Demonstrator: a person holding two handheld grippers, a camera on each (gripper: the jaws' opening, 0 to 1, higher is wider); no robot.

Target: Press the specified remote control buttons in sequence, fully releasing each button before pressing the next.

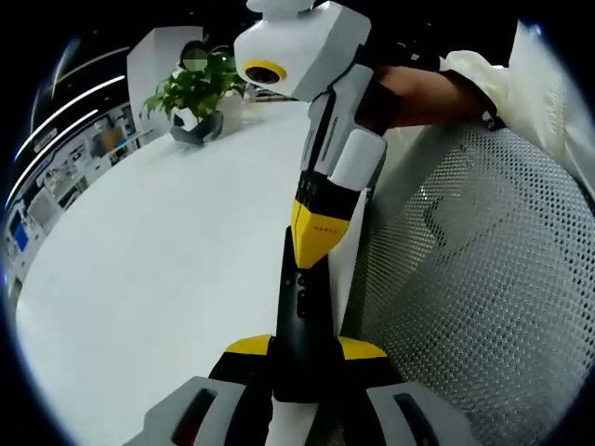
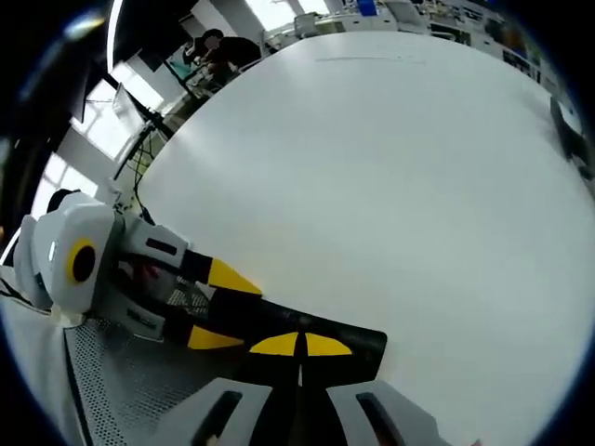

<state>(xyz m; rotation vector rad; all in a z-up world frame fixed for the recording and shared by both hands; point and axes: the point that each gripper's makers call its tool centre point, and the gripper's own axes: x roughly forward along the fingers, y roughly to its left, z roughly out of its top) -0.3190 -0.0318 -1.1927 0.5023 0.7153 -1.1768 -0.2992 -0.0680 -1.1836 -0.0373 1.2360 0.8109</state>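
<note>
Left gripper view: left gripper [image 1: 304, 348] clamps remote [image 1: 302, 325]; right gripper [image 1: 316, 243] tip touching buttons.

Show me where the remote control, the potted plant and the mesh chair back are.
remote control [image 1: 299, 316]: left gripper view, on its black button face.
potted plant [image 1: 195, 91]: left gripper view, on its green leaves.
mesh chair back [image 1: 483, 279]: left gripper view, on the perforated mesh.
</note>
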